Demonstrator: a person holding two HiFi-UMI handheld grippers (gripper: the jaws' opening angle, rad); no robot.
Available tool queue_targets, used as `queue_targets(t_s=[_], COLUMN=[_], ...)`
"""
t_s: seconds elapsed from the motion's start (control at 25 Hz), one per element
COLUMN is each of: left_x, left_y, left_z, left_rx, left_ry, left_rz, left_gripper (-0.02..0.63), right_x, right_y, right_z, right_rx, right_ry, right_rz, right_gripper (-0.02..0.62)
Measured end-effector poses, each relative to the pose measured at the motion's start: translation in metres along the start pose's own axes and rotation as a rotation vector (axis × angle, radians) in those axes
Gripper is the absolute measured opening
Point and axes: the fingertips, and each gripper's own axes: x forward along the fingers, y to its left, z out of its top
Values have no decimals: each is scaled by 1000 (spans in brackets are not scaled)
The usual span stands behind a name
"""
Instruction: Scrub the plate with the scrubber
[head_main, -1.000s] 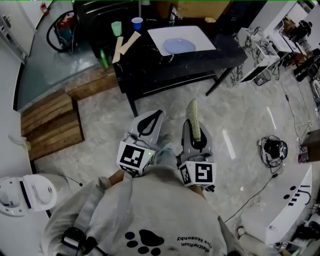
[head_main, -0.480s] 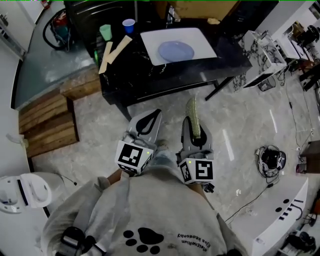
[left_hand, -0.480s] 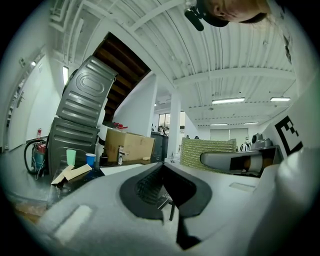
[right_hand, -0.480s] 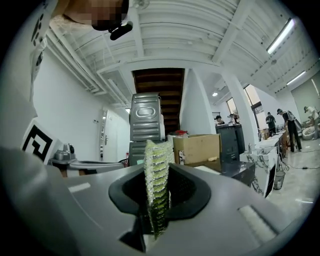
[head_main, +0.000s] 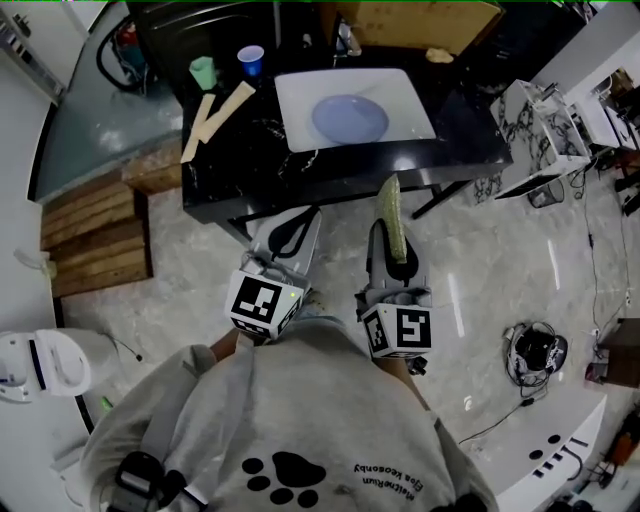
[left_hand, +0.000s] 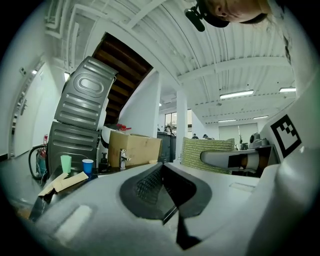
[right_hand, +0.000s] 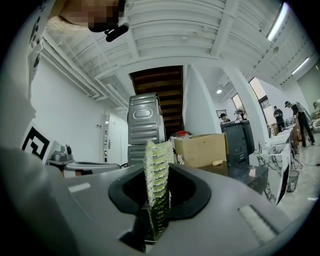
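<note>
Standing just short of the black table (head_main: 240, 165), we haven't begun scrubbing yet. Right gripper (head_main: 392, 240) is clamped on the green scrubber (head_main: 390, 205), which sticks out past the jaw tips, approx. over the table's near edge. Left gripper (head_main: 300, 225) is closed all the way w/ nothing in it. Plate (head_main: 350, 118) lies flat in the white sink (head_main: 292, 115) on the table, well apart from both grippers and untouched. So the scrubber is in hand, and that's the only part done. Left to do: reach over, bring the scrubber down onto the plate, prob. steady the plate w/ the left gripper, then rub across its face.
</note>
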Motion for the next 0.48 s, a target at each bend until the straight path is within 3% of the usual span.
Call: queue_targets(t_s=[0.2, 0.48], left_x=[20, 30], left_y=[0, 26], left_z=[5, -2], left_rx=[39, 22], left_ry=[-9, 32], left_rz=[44, 122], left_gripper=[5, 5], right_x=[22, 45], right_y=[-19, -18], right_z=[3, -4], right_rx=[7, 23], right_ry=[-13, 11], right_rz=[57, 120], right_gripper=[69, 69])
